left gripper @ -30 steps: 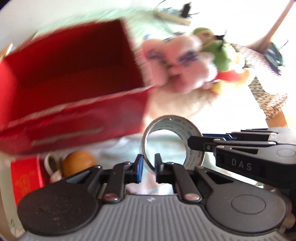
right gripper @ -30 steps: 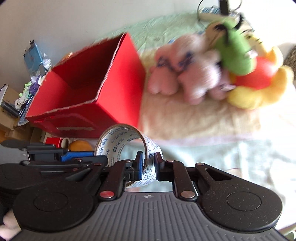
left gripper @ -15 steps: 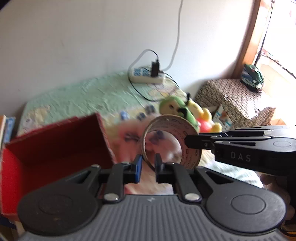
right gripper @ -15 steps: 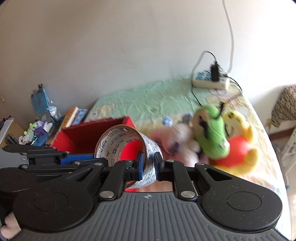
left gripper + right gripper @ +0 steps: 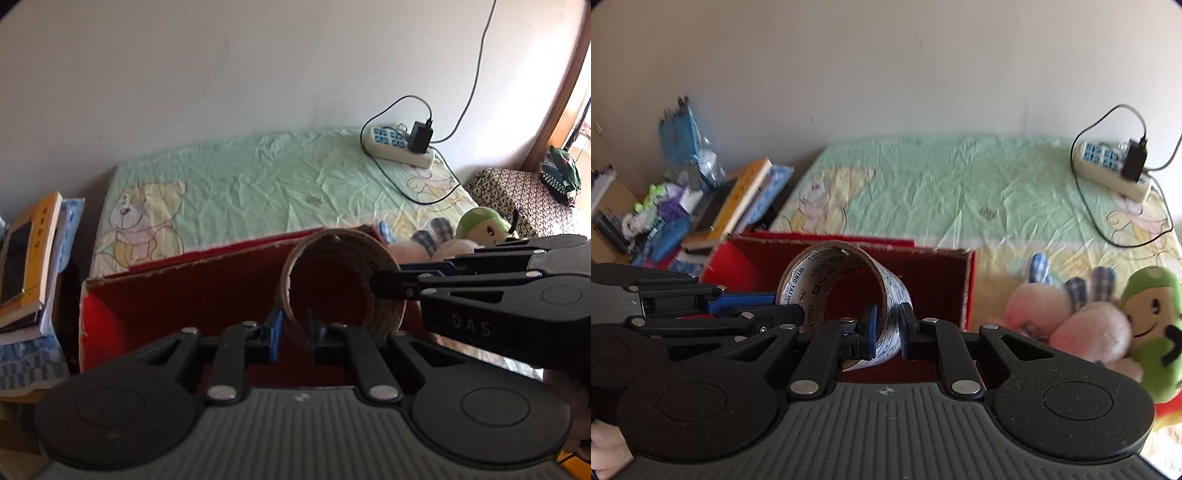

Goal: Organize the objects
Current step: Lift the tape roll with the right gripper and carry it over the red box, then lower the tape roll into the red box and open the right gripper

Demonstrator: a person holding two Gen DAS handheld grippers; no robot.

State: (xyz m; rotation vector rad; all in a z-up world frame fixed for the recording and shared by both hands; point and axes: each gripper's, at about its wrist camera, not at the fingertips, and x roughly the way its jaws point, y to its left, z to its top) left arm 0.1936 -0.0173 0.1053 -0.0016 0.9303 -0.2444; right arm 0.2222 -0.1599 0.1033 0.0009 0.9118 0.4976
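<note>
Left wrist view shows the left tongs (image 5: 293, 334) closed on the near wall of the tape roll (image 5: 341, 282), one finger inside the ring and one outside. The right tongs (image 5: 384, 286) come in from the right side and pinch the opposite wall of the same roll. In the right wrist view, the right tongs (image 5: 886, 334) are closed on the printed band of the tape roll (image 5: 846, 291), and the left tongs (image 5: 790, 315) hold its left edge. The roll hangs over the open red box (image 5: 945, 288), which stands on the bed (image 5: 960, 184) beside the plush toys (image 5: 1089, 325).
</note>
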